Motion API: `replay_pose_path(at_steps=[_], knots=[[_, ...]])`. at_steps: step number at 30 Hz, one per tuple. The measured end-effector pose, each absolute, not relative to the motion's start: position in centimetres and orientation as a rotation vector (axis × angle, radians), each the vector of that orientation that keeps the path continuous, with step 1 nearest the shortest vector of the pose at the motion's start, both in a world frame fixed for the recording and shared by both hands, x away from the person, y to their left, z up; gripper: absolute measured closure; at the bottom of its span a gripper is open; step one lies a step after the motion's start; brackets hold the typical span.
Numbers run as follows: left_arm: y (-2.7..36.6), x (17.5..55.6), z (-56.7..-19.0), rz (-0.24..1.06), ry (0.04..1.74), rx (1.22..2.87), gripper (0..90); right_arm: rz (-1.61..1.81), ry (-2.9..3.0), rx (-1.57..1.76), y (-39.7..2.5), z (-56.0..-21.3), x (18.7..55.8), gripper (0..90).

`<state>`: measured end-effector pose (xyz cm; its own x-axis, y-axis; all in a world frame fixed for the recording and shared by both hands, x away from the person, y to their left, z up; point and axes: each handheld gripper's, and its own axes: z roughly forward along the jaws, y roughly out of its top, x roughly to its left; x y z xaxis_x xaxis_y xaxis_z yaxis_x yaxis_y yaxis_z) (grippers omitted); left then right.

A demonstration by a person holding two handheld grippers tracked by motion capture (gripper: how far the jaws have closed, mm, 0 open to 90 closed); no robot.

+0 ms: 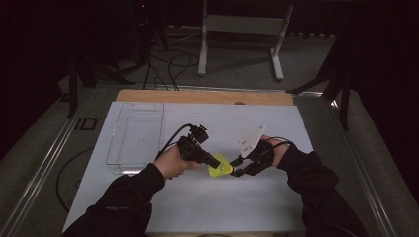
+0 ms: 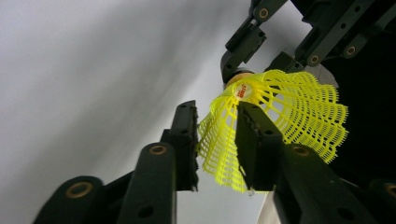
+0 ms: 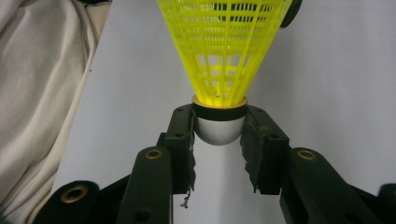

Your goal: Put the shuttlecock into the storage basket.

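A yellow plastic mesh-skirted shuttlecock [image 1: 220, 167] with a white rounded cork head hung just above the middle of the white table sheet [image 1: 257, 202], caught between the two hand-held tools. The right gripper [image 1: 238, 170], black and carrying a grey three-cornered plate on top, was closed on the shuttlecock's head: in the right gripper view its two jaws pressed against either side of the white cork [image 3: 219, 131], just below the dark band where the yellow skirt [image 3: 224, 46] began, and the skirt flared away from the camera. The left gripper [image 1: 216, 163], also black with a cable trailing back over the person's left hand [image 1: 173, 162], came in from the opposite side; in the left gripper view one of its jaws sat inside the open skirt [image 2: 299, 112] and the other outside it, a narrow gap between them with the mesh wall standing in it, though whether they actually pinched the mesh could not be told. A clear plastic rectangular tray [image 1: 136, 133] lay flat on the sheet, well apart to the left of the left hand.
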<state>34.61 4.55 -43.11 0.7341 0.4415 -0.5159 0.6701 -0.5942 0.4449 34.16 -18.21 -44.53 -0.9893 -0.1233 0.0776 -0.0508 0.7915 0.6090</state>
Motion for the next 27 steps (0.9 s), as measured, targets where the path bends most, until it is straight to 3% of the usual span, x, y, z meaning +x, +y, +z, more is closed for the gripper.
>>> replay_pose_path(at_steps=[10, 27], knots=[[4.43, 34.85, -43.28, -0.496, 0.812, 2.312, 89.0, -0.959, -2.873, 0.145, -18.25, -44.61, 34.18, 65.5], [4.50, 35.11, -42.46, -0.544, 0.770, 2.320, 90.0, -0.974, -2.880, 0.156, -18.12, -44.49, 33.87, 64.2]])
